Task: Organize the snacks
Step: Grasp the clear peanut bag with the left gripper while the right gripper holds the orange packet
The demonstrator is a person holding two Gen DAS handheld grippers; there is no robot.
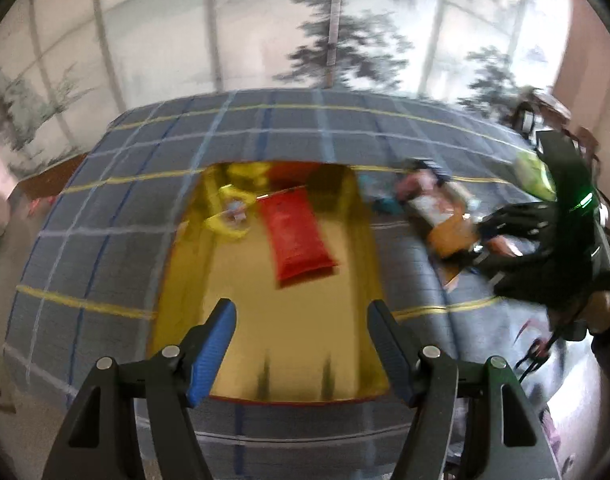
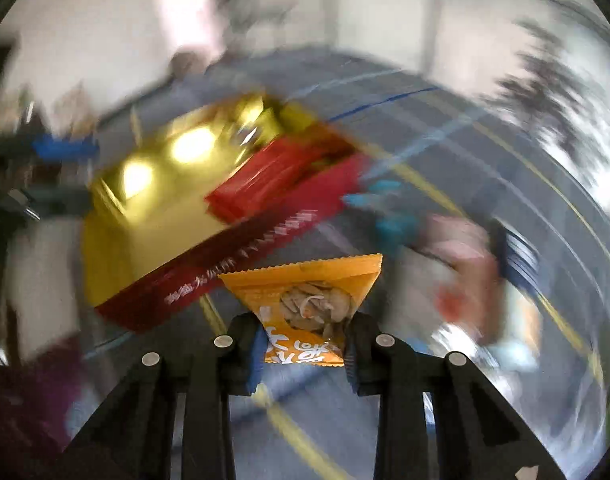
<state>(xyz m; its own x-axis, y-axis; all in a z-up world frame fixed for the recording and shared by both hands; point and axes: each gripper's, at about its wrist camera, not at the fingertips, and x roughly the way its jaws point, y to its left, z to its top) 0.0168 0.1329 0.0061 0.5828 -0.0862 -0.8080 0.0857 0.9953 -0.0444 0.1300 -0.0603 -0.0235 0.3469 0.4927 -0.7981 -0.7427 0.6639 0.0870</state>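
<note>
Now: right gripper (image 2: 303,344) pinching orange packet (image 2: 305,300)
Left gripper (image 1: 301,344): fingers spread, holding nothing
Advice: release low inside gold box (image 1: 265,340), beside red packet (image 1: 295,236)

Orange snack packet (image 2: 305,304): large white Chinese characters are showing on its lower part, partly hidden and too cut off to read.
Red box side (image 2: 209,276): a row of light Chinese characters is running along it, blurred beyond reading.
Left view: nothing readable is showing.

Ahead of me a pale wall mural (image 1: 345,32) of dark pine trees rises behind the grey plaid-covered table (image 1: 265,128), softly daylit.
</note>
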